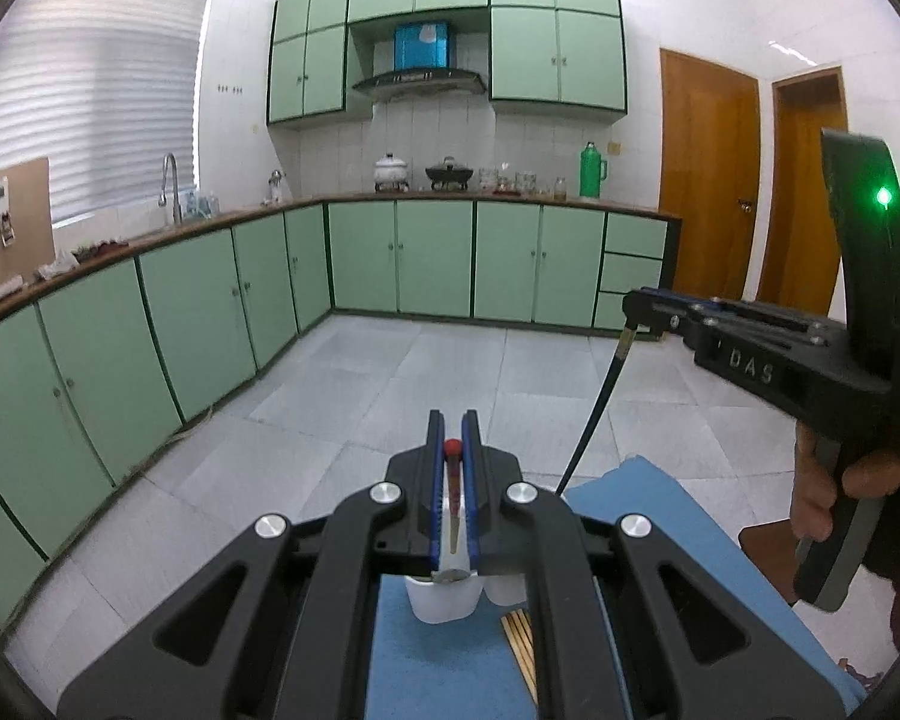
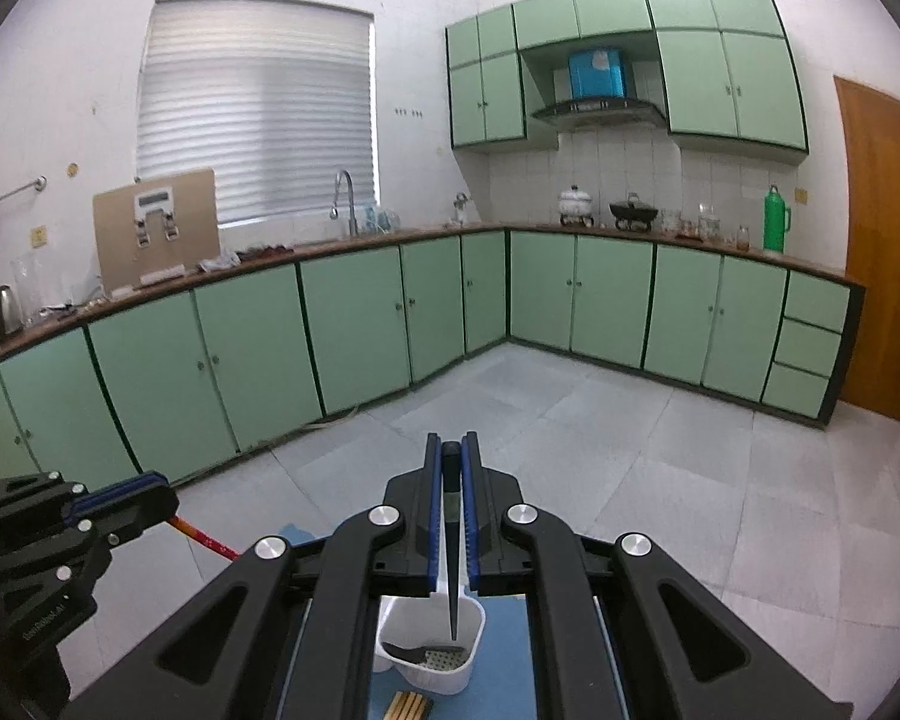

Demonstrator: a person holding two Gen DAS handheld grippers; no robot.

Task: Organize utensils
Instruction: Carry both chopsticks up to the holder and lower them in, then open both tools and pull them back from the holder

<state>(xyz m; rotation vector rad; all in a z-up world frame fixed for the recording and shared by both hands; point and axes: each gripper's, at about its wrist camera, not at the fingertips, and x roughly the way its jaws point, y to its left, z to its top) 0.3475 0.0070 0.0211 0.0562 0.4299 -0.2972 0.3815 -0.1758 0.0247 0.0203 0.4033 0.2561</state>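
My left gripper is shut on a slim utensil with a red knob and a brown-red handle. The utensil hangs down over a white utensil holder on a blue mat. My right gripper is shut on a black-handled utensil. Its lower end hangs in the white utensil holder, where a black utensil head lies. In the left wrist view the right gripper is up at the right, the black utensil dangling from it. The left gripper shows at the left with the red handle.
A bundle of wooden chopsticks lies on the blue mat just in front of the holder; the chopsticks also show at the bottom of the right wrist view. Beyond lie a tiled floor and green kitchen cabinets. A hand holds the right gripper's handle.
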